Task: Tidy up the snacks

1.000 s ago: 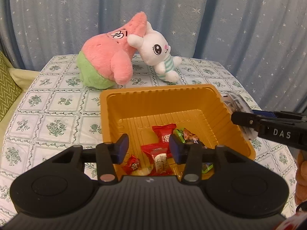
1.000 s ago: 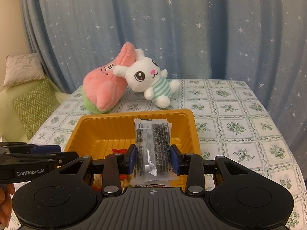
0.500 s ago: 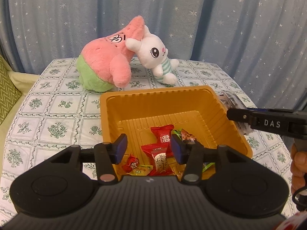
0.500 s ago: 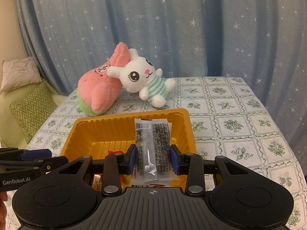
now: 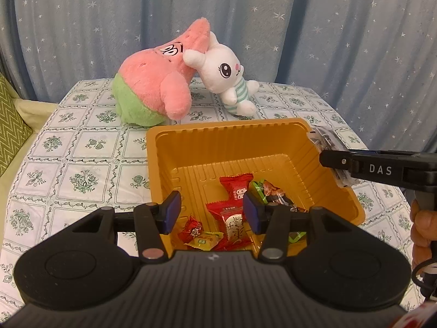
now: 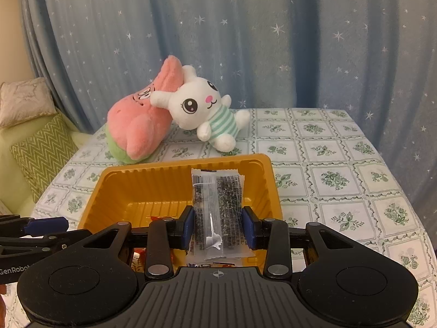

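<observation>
An orange plastic tray (image 5: 218, 142) (image 6: 153, 183) stands on the table and holds several wrapped snacks, among them a red packet (image 5: 237, 188). My left gripper (image 5: 211, 213) is open and empty above the tray's near edge. My right gripper (image 6: 217, 227) is shut on a clear packet of dark sesame snack (image 6: 217, 207), held above the tray's right side. That packet (image 5: 325, 142) also shows in the left wrist view, by the tray's right rim, pinched by the right gripper's fingers (image 5: 338, 161).
A pink starfish plush (image 5: 158, 82) and a white bunny plush (image 5: 226, 79) lie at the table's far side behind the tray. The table has a green floral cloth (image 6: 341, 177). A green zigzag cushion (image 6: 41, 150) is off the left edge. Blue curtains hang behind.
Both grippers have risen and drawn back a little, so the tray looks smaller and lower. The right gripper still holds the sesame packet. The left stays open.
</observation>
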`<state>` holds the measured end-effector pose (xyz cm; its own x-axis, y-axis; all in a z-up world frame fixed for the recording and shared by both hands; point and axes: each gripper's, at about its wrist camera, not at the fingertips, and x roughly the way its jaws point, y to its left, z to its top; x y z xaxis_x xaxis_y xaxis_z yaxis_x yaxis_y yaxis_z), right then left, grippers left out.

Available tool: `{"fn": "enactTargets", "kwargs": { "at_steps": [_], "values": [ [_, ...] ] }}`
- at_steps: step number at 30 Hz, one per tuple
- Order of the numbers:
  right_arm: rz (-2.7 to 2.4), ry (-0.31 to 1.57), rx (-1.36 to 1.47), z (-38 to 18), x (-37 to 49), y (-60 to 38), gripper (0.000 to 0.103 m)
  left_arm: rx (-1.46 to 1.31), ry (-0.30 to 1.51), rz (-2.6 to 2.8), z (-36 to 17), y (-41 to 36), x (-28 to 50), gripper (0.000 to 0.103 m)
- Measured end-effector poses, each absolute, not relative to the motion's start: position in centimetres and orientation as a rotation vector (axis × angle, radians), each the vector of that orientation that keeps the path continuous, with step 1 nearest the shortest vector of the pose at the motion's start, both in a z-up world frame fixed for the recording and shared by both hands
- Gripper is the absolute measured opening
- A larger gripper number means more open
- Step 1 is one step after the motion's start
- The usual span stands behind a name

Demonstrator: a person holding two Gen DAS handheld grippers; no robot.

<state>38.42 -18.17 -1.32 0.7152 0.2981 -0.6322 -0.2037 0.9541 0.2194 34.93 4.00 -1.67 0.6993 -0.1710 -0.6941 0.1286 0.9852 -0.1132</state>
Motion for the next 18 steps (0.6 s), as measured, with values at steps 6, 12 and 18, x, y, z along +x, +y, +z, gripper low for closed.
{"fn": "enactTargets", "kwargs": {
  "at_steps": [6, 12, 18],
  "values": [
    [0.309, 0.724, 0.146, -1.7, 38.9, -18.1, 0.038, -0.06, 0.779, -0.157, -1.8, 4.3, 34.8, 0.051],
    [0.292, 0.711, 0.176, -1.7, 38.4, -18.9, 0.065, -0.053, 0.78, -0.14, -2.2, 4.4, 34.1, 0.064],
    [0.258, 0.732, 0.181, -2.2, 37.0, -20.4, 0.066, -0.049, 0.772, -0.112, -2.1, 4.5, 32.9, 0.079]
  ]
}}
